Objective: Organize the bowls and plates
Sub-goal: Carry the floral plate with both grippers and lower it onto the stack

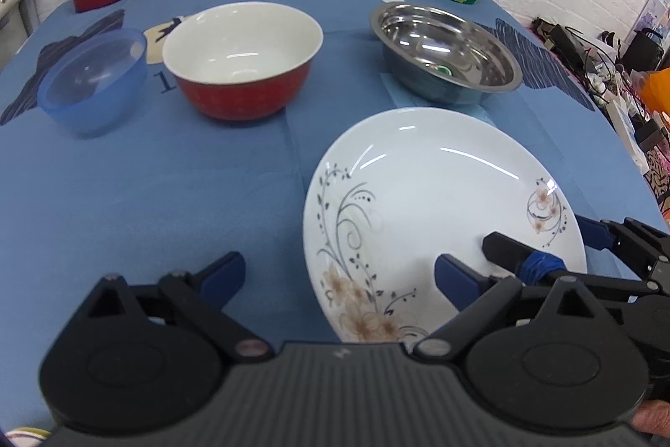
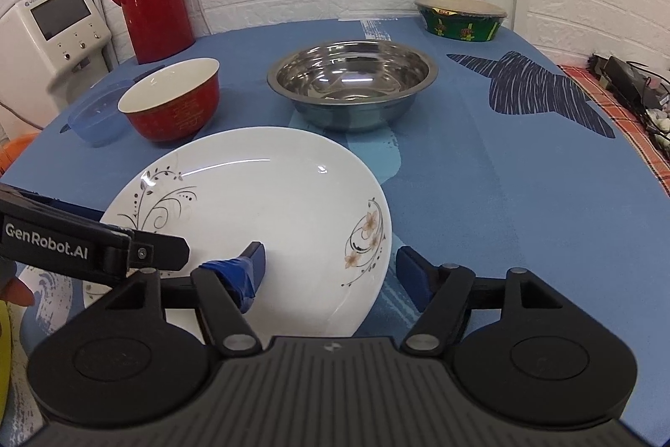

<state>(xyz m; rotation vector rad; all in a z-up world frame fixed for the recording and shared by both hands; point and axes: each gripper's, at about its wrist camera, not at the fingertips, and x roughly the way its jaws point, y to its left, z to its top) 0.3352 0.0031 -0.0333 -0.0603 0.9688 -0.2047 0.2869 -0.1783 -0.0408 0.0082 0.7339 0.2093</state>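
Our right tongs (image 2: 331, 271) stand spread astride the floral plate's (image 2: 268, 204) near rim, not pinching; our left tongs (image 1: 339, 275) hang spread beside it. The plate rests on the blue tablecloth (image 2: 502, 195). Judging so, we next seek a bowl.

Both tools point forward and downward at the near edge of the scene. The left tool (image 1: 339, 275) stands wide apart, nothing gripped between its fingers. The right tool (image 2: 333, 271) is also spread, its fingers clear of any grip. They sit just beside each other.
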